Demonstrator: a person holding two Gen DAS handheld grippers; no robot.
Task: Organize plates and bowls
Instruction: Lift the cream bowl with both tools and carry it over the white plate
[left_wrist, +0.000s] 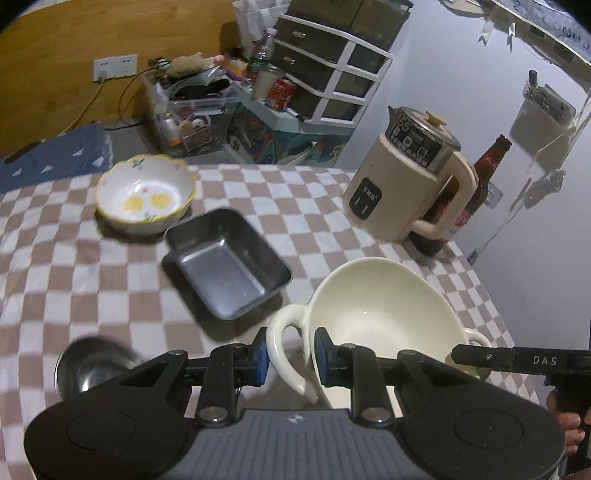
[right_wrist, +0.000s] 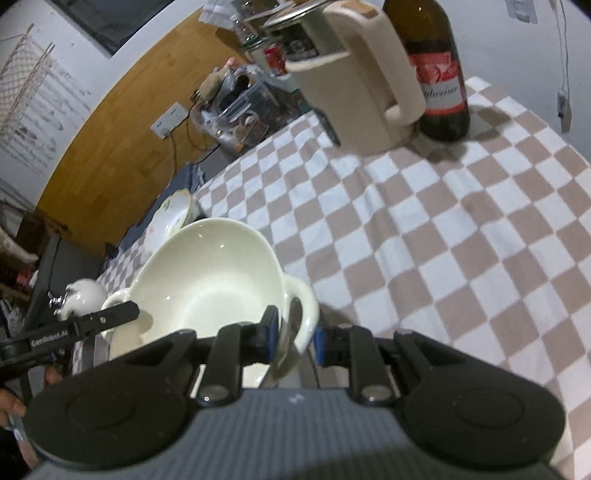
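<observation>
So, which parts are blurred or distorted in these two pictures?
Left wrist view: steel bowl smeared, checked cloth soft at left, wall lines bent by fisheye. Right wrist view: beer bottle and kettle slightly soft, cream bowl sharper.

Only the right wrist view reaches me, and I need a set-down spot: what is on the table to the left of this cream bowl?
Observer: A dark metal tray lies empty on the checked cloth, just beyond the cream bowl.
Operator: Any other bowls nearby that I can't see?
Observer: A small steel bowl sits on the cloth to the left of the left gripper.
</observation>
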